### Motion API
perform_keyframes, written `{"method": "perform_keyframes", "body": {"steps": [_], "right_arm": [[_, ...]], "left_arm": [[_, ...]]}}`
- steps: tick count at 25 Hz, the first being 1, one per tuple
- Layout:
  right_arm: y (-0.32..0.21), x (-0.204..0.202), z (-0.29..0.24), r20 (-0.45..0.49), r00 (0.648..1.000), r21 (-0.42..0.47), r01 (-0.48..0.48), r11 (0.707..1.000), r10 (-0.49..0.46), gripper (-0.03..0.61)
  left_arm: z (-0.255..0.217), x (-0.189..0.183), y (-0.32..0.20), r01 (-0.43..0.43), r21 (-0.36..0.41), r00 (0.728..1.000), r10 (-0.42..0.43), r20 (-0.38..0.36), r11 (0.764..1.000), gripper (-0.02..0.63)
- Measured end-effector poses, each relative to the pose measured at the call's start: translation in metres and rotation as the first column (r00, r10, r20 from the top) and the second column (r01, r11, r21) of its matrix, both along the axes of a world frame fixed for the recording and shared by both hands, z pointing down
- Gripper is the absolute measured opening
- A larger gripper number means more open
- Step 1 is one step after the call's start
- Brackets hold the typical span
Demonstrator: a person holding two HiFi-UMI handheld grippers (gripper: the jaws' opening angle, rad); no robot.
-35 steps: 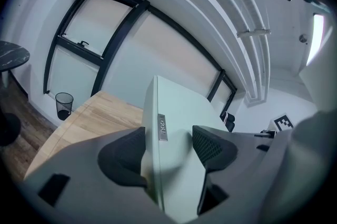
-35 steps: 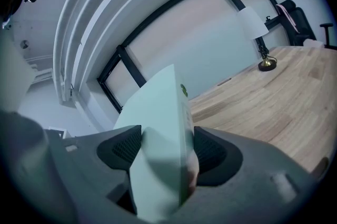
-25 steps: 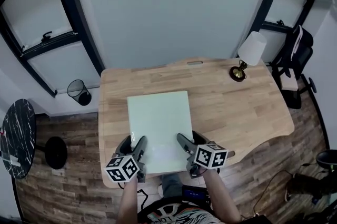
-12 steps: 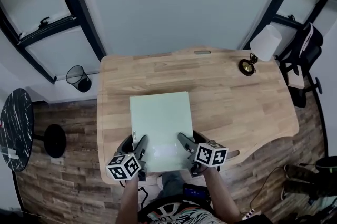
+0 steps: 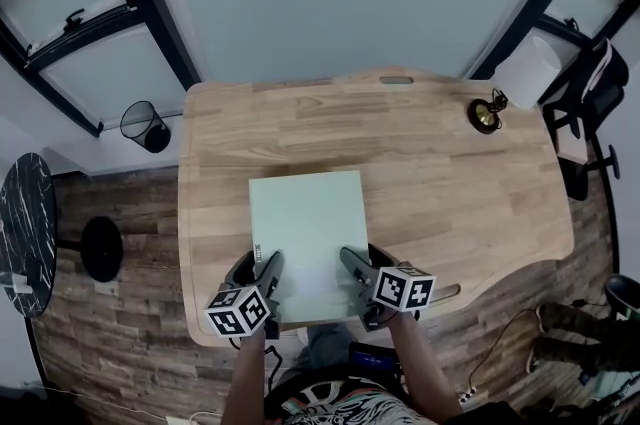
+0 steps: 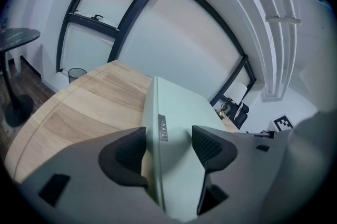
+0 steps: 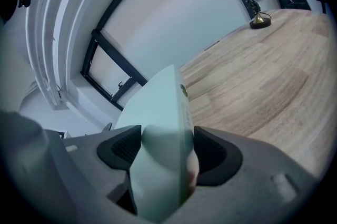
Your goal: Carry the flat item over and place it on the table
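Left tongs, right tongs clamp flat item's corners.

Wide bare tabletop ahead; lamp at its far-right corner.

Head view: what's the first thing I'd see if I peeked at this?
A pale green flat board grabs the eye first, over the near side of the light wooden table. It is pinched along its near edge by the left gripper and the right gripper. Next comes the little lamp with a white shade and brass base at the table's far right corner.
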State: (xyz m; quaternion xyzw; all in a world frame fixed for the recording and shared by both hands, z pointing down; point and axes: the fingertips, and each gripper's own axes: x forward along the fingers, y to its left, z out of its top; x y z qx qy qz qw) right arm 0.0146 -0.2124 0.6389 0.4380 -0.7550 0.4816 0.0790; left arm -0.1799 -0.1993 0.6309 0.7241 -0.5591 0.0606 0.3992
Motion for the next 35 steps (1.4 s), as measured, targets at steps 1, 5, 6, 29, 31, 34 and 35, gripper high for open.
{"method": "perform_keyframes", "body": {"steps": [1,5,6,29,31,34,35], "right_arm": [[0.000,0.000,0.003,-0.001,1.000,-0.008,0.000,1.000,0.000,0.301],[-0.003,-0.001,0.011,-0.008,1.000,-0.024,0.002,1.000,-0.003,0.301],[-0.002,0.000,0.016,-0.008,1.000,-0.037,0.001,0.999,-0.002,0.301],[-0.011,0.001,0.044,-0.024,0.999,-0.065,0.026,0.998,-0.027,0.301],[-0.011,0.001,0.044,-0.027,0.999,-0.065,0.025,0.998,-0.027,0.301],[-0.012,0.000,0.041,-0.053,0.998,-0.044,0.034,0.998,-0.036,0.301],[-0.013,0.001,0.040,-0.072,0.996,-0.032,0.041,0.999,-0.043,0.301]], "left_arm": [[0.003,0.000,0.000,0.002,-0.006,1.000,-0.002,0.000,1.000,0.273],[0.015,0.000,-0.002,0.001,-0.033,1.000,-0.001,0.001,0.999,0.272],[0.018,0.000,-0.001,0.003,-0.038,1.000,-0.003,0.000,0.999,0.272],[0.051,0.003,-0.006,0.010,-0.088,0.999,-0.007,0.033,0.996,0.270],[0.051,0.002,-0.007,0.010,-0.093,0.999,-0.007,0.035,0.996,0.270],[0.051,0.001,-0.007,0.023,-0.093,0.999,-0.019,0.043,0.995,0.270],[0.050,0.001,-0.007,0.026,-0.093,0.999,-0.022,0.049,0.995,0.270]]}}
